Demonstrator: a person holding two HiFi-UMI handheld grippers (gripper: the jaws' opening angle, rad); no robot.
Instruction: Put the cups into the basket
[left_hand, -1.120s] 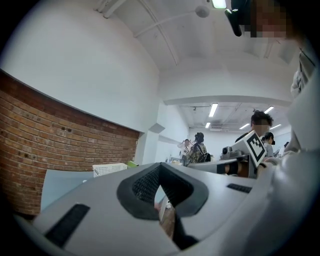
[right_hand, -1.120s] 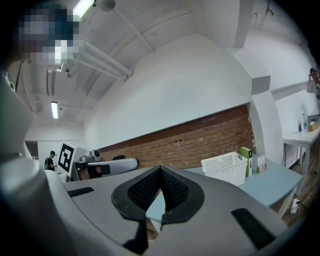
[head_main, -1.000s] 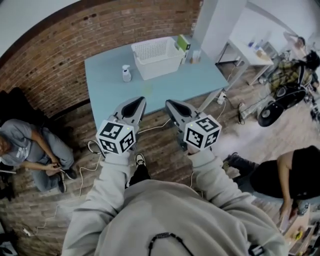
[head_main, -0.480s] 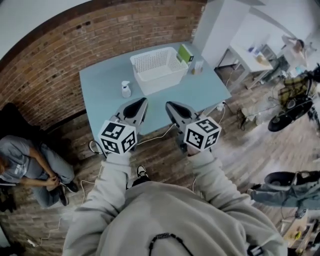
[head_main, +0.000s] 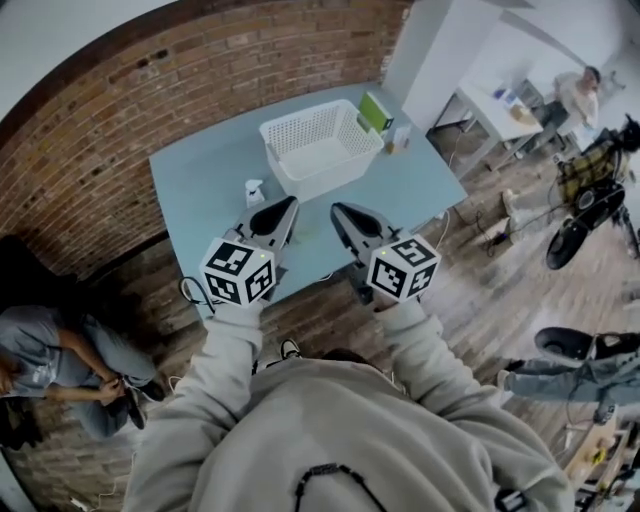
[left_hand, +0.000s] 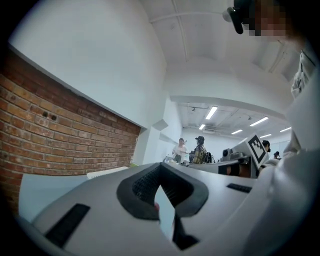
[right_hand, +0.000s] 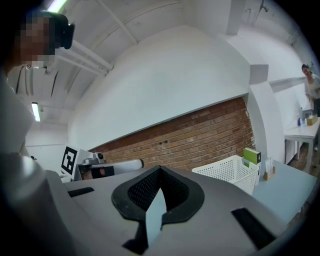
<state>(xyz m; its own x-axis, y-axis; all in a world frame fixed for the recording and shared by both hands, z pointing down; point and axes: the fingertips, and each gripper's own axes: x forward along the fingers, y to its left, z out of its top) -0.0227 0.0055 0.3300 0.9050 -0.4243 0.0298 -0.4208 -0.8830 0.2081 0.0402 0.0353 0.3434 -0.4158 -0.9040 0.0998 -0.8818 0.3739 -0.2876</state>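
Observation:
A white slotted basket stands empty at the far side of the light blue table; it also shows in the right gripper view and as a pale rim in the left gripper view. No cup can be made out in any view. My left gripper and right gripper are held side by side over the table's near edge, well short of the basket. Both are shut with nothing between the jaws.
A small white spray bottle stands left of the basket. A green box and small bottles sit at the table's far right corner. A brick wall runs behind. A person sits on the floor at left; cables lie under the table.
The table and basket have come closer and slid lower in the head view as I step up to it. Both grippers keep the same shut pose.

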